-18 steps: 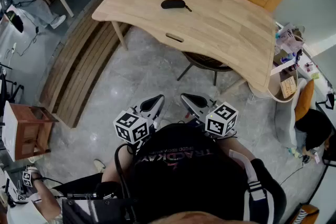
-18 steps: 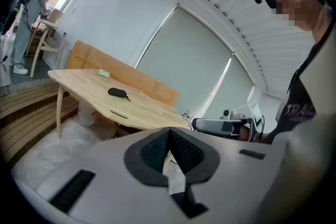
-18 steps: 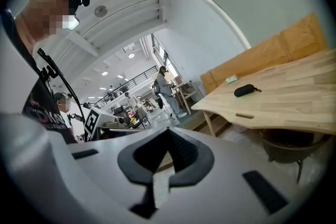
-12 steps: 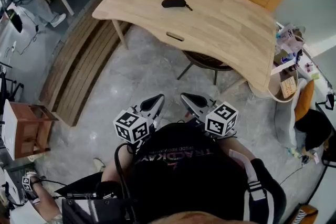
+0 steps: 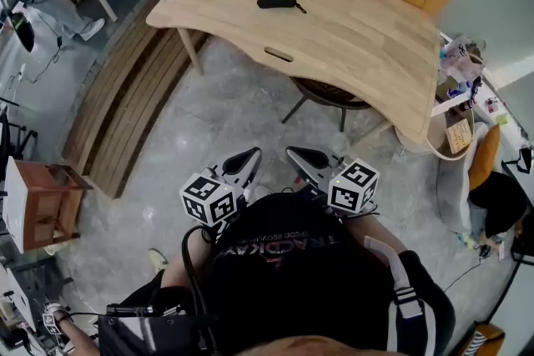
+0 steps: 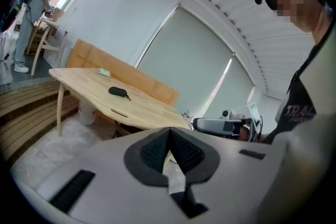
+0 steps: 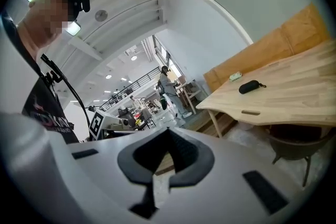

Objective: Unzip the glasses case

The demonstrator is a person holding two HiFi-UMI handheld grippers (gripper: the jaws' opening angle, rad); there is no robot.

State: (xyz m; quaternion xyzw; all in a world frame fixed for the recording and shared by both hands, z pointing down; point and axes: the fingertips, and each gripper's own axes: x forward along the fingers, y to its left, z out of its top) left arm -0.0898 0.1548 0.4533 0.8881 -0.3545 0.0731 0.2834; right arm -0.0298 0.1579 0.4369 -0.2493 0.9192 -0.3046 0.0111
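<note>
The case (image 5: 277,2) lies on the far table (image 5: 359,37), well out of reach. Left tongs (image 5: 244,163) and right tongs (image 5: 304,162) sit clenched and empty near the chest, probably because the approach is not yet made.

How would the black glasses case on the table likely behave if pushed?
The glasses case looks small and rounded, so probably light. Lying flat on the smooth table, it would likely slide rather than tip. Its thin pull tab probably flops.
</note>
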